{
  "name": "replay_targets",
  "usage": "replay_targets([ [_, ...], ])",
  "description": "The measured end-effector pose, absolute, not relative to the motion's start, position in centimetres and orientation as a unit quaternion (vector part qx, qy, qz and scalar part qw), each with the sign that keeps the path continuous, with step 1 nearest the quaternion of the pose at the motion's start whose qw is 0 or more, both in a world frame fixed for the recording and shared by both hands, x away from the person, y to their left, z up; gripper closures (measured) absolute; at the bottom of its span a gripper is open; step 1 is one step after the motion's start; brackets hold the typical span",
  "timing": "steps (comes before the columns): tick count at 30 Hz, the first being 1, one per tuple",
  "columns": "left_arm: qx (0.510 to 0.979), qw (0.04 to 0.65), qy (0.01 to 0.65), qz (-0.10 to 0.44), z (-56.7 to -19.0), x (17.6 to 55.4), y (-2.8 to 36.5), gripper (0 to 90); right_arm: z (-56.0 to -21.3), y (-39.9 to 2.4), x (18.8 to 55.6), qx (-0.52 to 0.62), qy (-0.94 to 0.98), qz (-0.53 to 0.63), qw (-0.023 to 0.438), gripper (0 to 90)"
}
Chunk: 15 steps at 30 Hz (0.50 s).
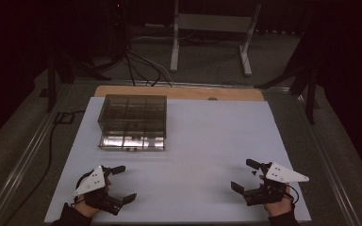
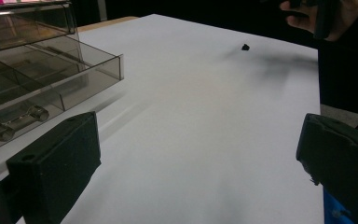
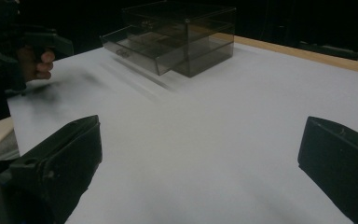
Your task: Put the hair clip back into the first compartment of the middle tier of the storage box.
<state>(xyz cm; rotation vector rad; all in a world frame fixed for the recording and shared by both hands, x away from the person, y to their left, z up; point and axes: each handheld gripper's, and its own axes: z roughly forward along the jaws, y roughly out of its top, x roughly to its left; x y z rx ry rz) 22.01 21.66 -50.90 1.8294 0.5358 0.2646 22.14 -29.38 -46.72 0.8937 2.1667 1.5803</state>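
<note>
Both grippers' jaws spread wide over bare white sheet, gripping nothing.

The left gripper (image 1: 120,183) rests at seven o'clock, the right gripper (image 1: 246,175) at five; a small black piece (image 1: 253,173) lies beside the right one, and the smoky clear drawer box (image 1: 133,121), drawer pulled out, sits at eleven.

Dim room, grey floor (image 1: 207,61) with black cables (image 1: 139,63), pale metal stand (image 1: 212,28) beyond white table (image 1: 207,136).
</note>
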Motion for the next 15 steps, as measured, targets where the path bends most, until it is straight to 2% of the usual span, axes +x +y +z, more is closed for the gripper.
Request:
replay_targets([
  [9, 0.780, 0.572, 0.229, 0.113, -50.9, 22.0, 21.7, 0.7, -46.8, -30.2, 22.4, 0.344, 0.748, 0.533, 0.195, 0.0],
  [15, 0.780, 0.571, 0.229, 0.111, -51.0, 22.0, 21.7, 0.7, -47.1, -30.8, 22.7, 0.364, 0.742, 0.530, 0.191, 0.0],
])
